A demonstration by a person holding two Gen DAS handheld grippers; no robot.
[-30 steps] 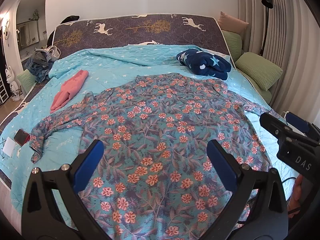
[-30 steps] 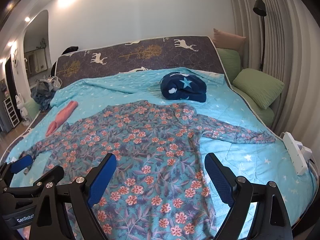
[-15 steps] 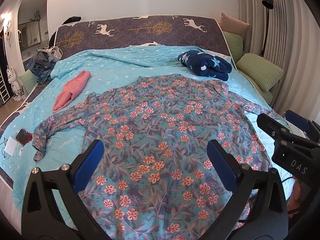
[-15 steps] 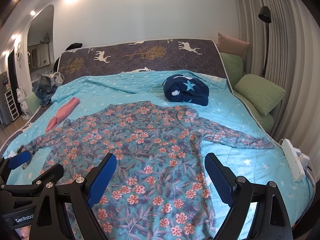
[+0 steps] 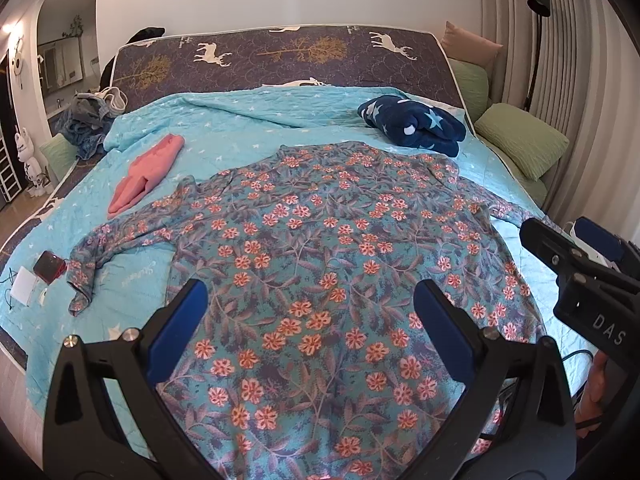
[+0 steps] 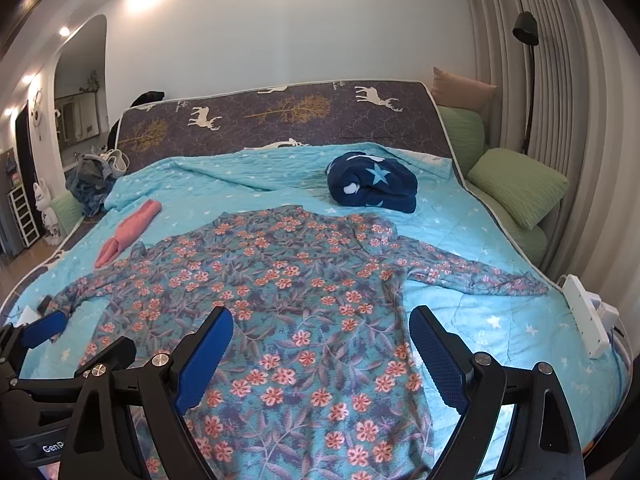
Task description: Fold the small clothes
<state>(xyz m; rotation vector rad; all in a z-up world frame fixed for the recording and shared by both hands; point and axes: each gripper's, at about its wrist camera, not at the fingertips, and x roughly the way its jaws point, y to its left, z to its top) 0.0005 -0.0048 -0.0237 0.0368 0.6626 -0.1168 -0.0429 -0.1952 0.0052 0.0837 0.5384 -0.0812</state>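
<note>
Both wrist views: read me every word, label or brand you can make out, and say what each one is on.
"DAS": white letters on the body of the right hand-held gripper.
"Gen", cut off by the frame edge: on the body of the left hand-held gripper.
Pale script on the turquoise quilt beside the floral shirt: too blurred to read.

Home bedroom: quilted bed (image 5: 248,128), pillows (image 5: 520,144)

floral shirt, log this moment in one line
shirt: spread flat on bed | left gripper: open, empty | right gripper: open, empty | fold: not begun
</note>
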